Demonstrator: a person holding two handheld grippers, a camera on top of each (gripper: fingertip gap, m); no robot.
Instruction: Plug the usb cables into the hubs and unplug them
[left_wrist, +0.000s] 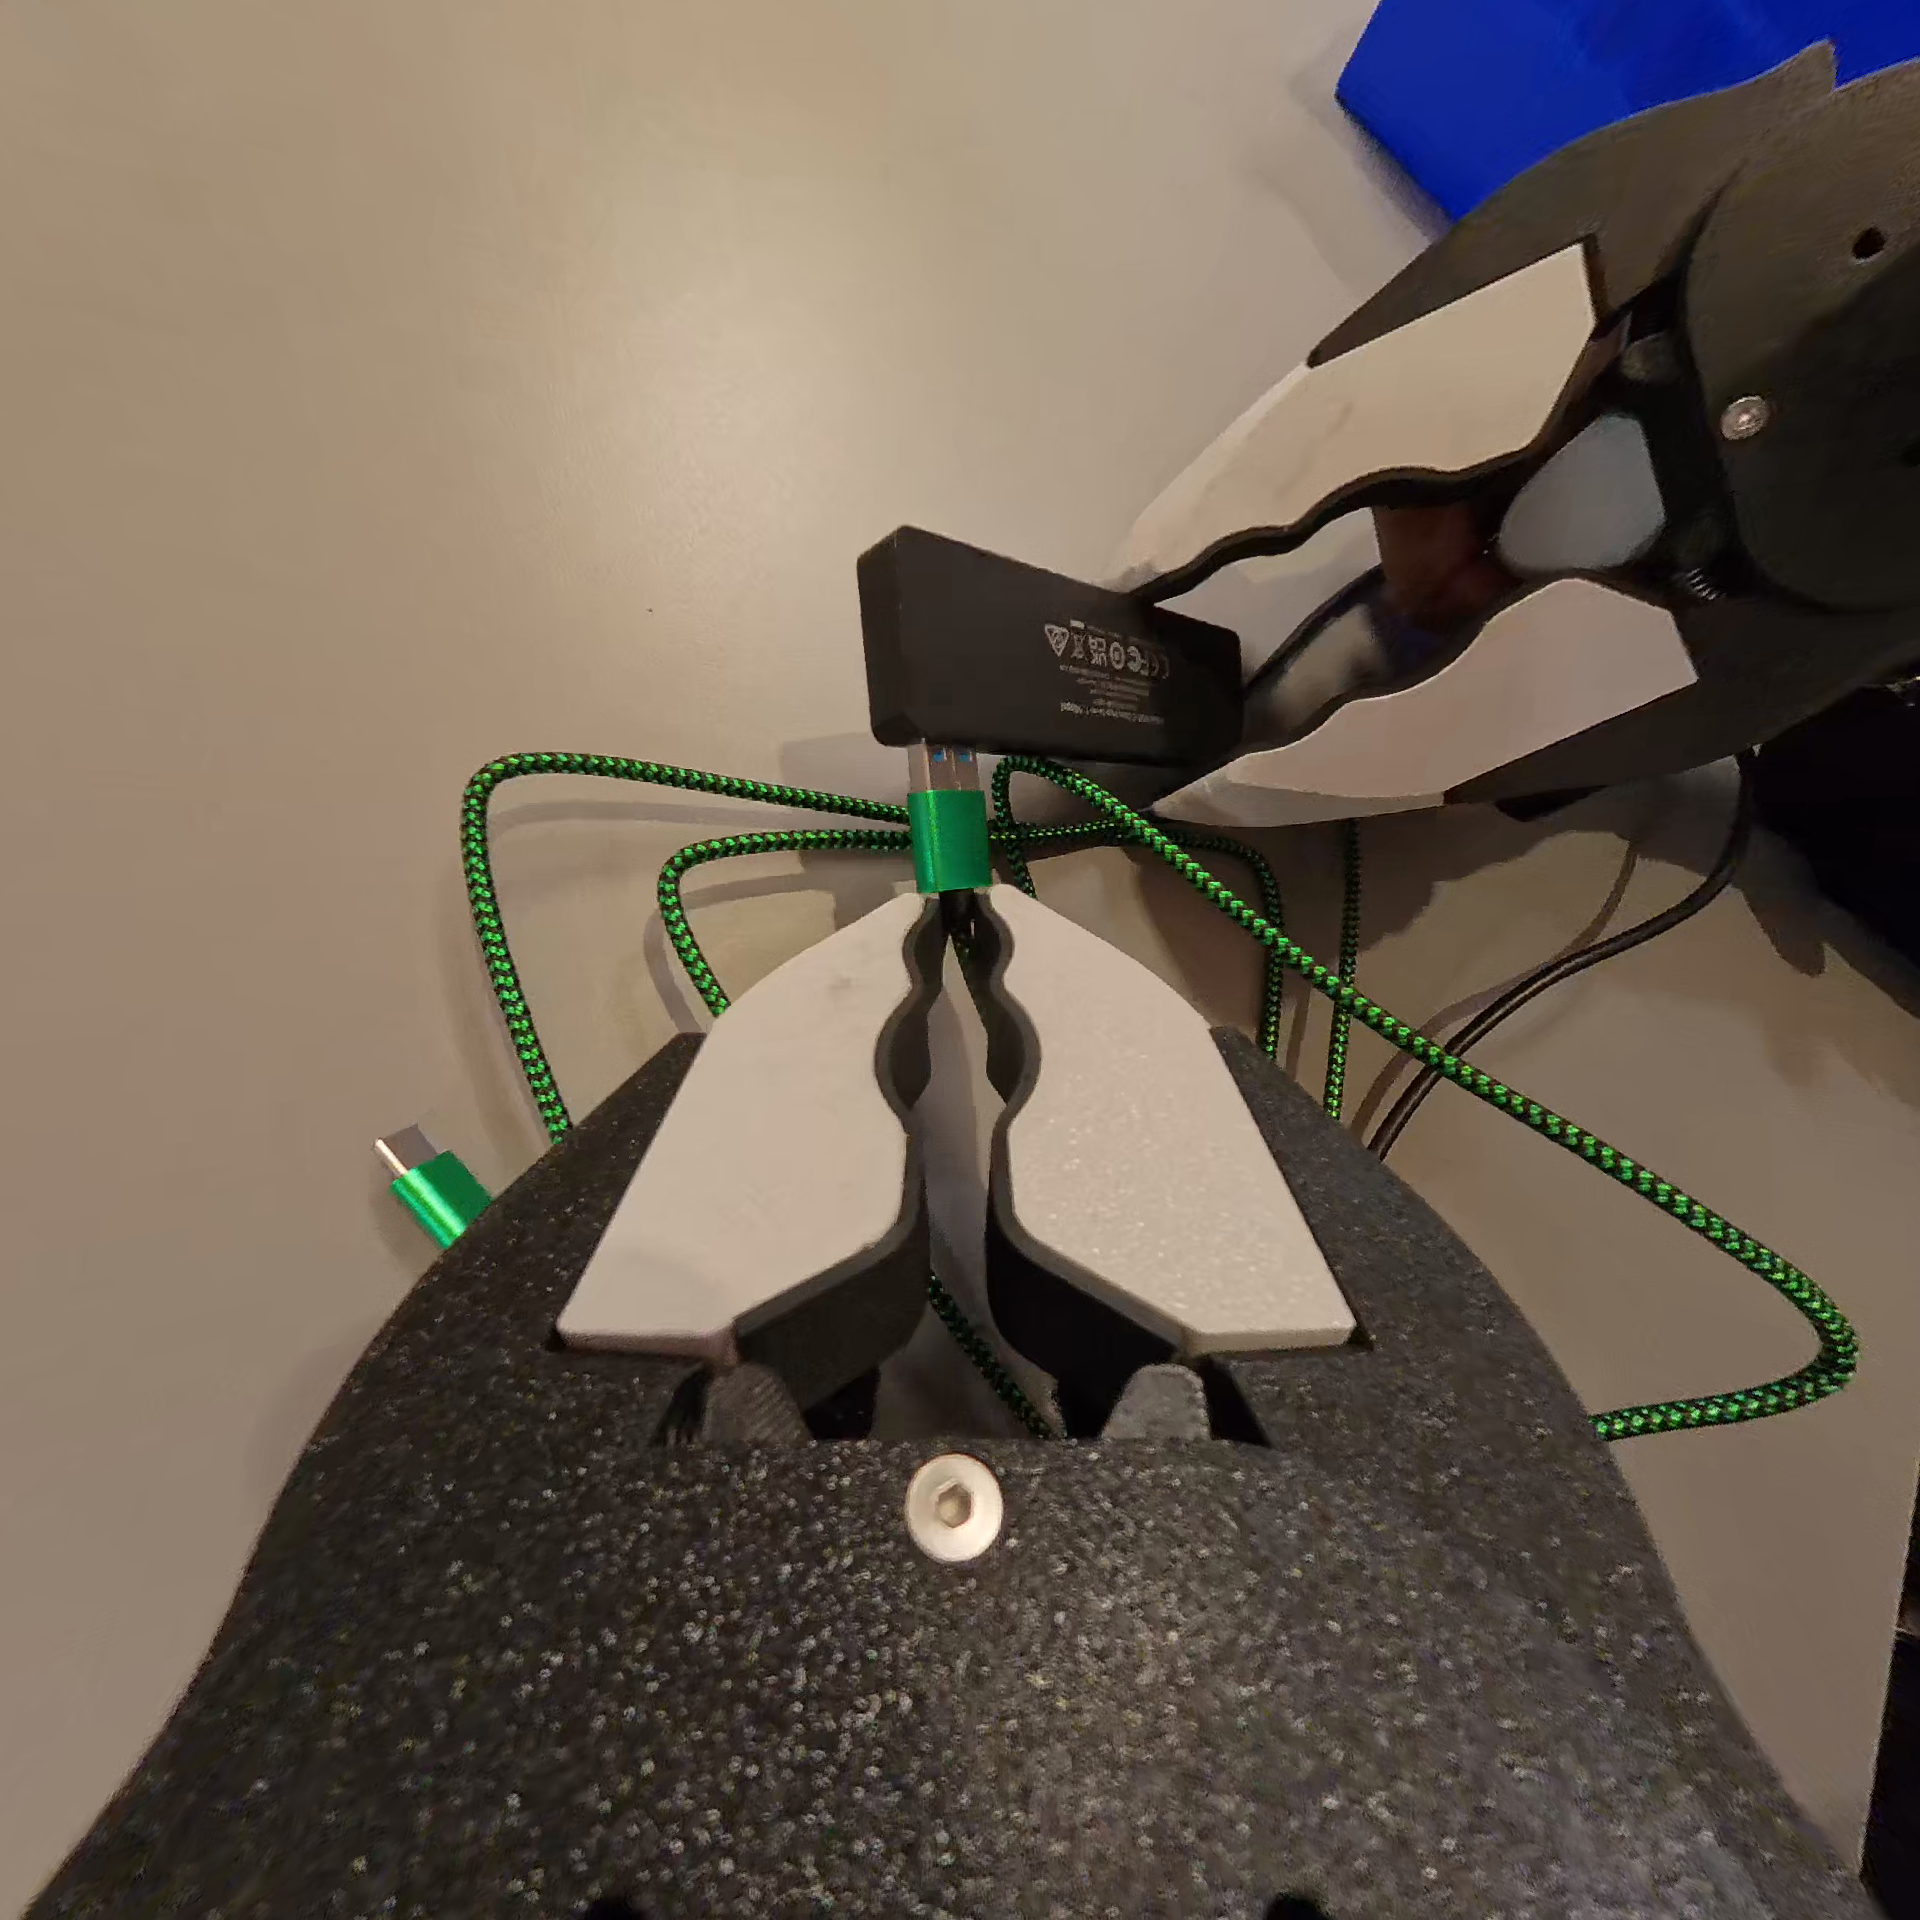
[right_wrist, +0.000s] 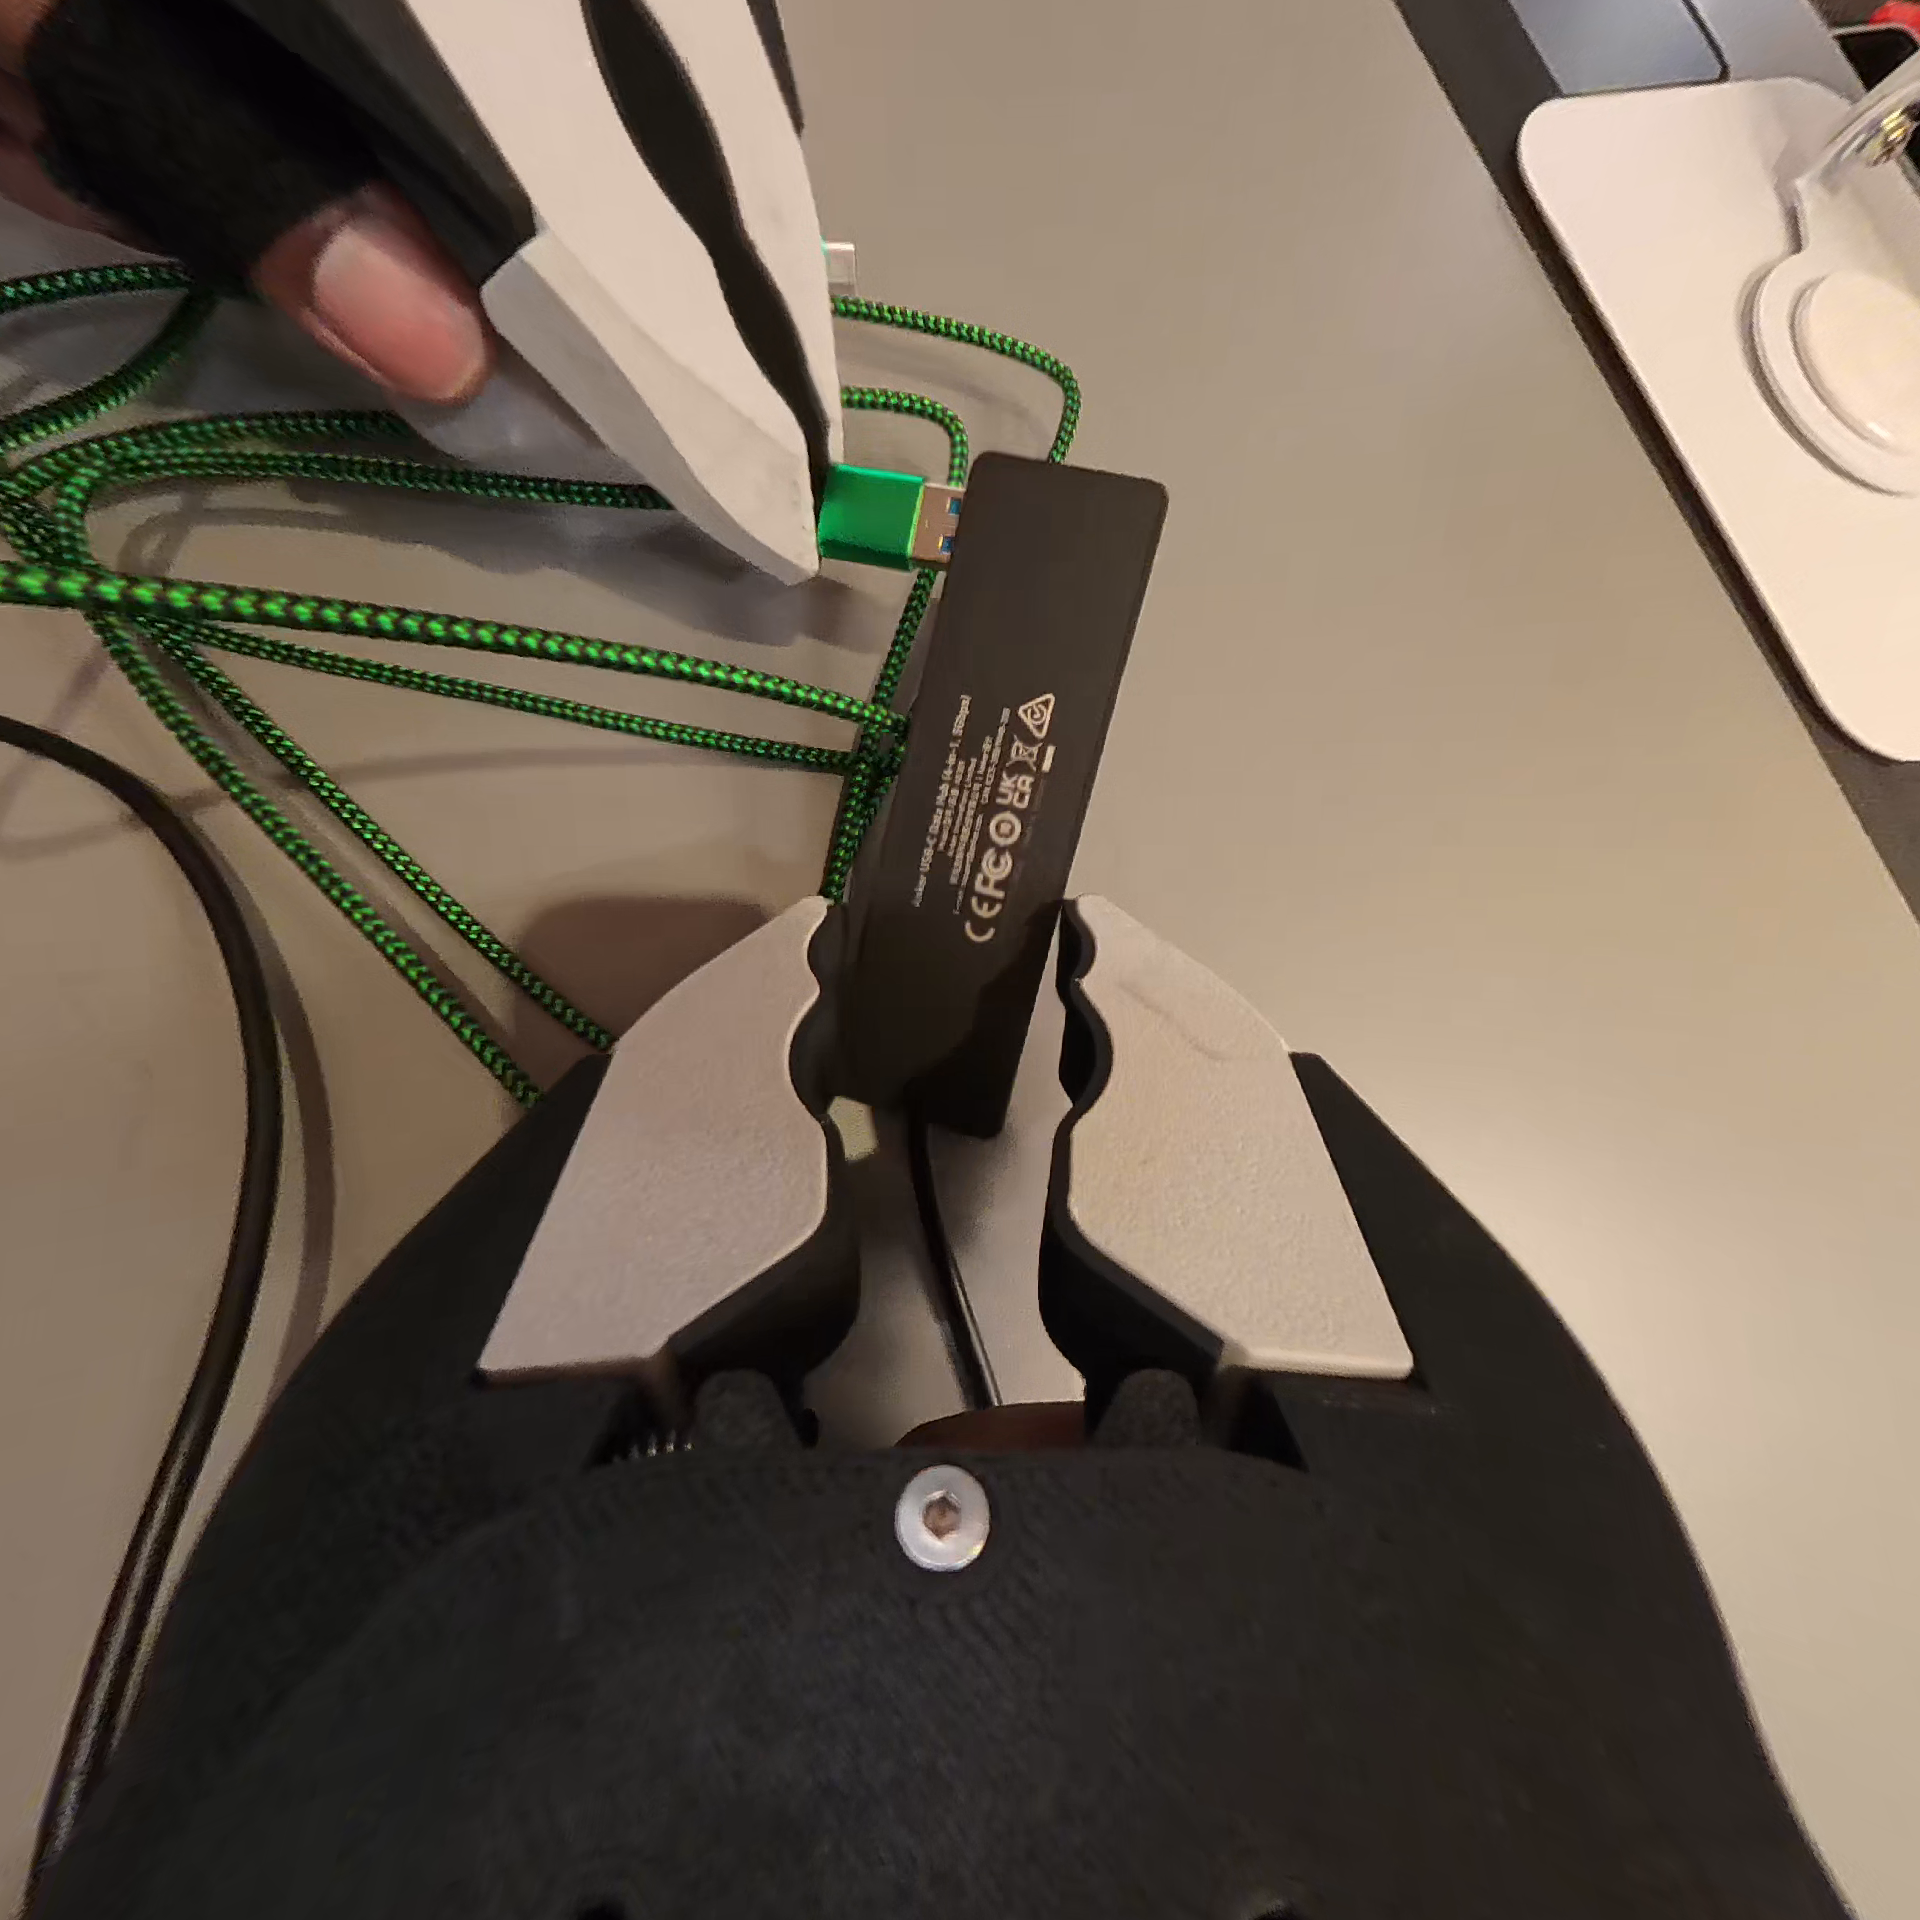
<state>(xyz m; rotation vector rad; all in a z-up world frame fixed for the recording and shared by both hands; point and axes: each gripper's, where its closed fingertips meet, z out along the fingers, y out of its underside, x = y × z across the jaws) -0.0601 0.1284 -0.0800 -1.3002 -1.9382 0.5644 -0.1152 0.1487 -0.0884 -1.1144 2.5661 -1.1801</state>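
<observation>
We judged the step to be the plug meeting the hub: either the last push of plugging in or the first pull of unplugging, and the pictures could not settle which. Our left gripper (left_wrist: 954, 902) was closed narrow on the cable just behind the green plug (left_wrist: 945, 840), whose metal tongue sat partly inside a port on the hub's near edge, some bare metal showing. Our right gripper (right_wrist: 943, 914) clamped the hub (right_wrist: 1023, 748) across its width at one end, holding it up off the table (left_wrist: 416, 416).

The next move, as we read it, called for force straight along the plug's axis while the right gripper braced the hub; any sideways lean risked binding the tongue or twisting the hub in its grip.

The hub was a slim black bar with small pale markings on the face turned to us, its own dark lead (right_wrist: 249, 1039) trailing off to the left on the table. The cable (left_wrist: 1455, 1049) was braided green and black, lying in loose crossing loops under the hub. Its other green end (left_wrist: 431, 1195) lay free on the table, near left. A blue box (left_wrist: 1538, 94) stood far right.
</observation>
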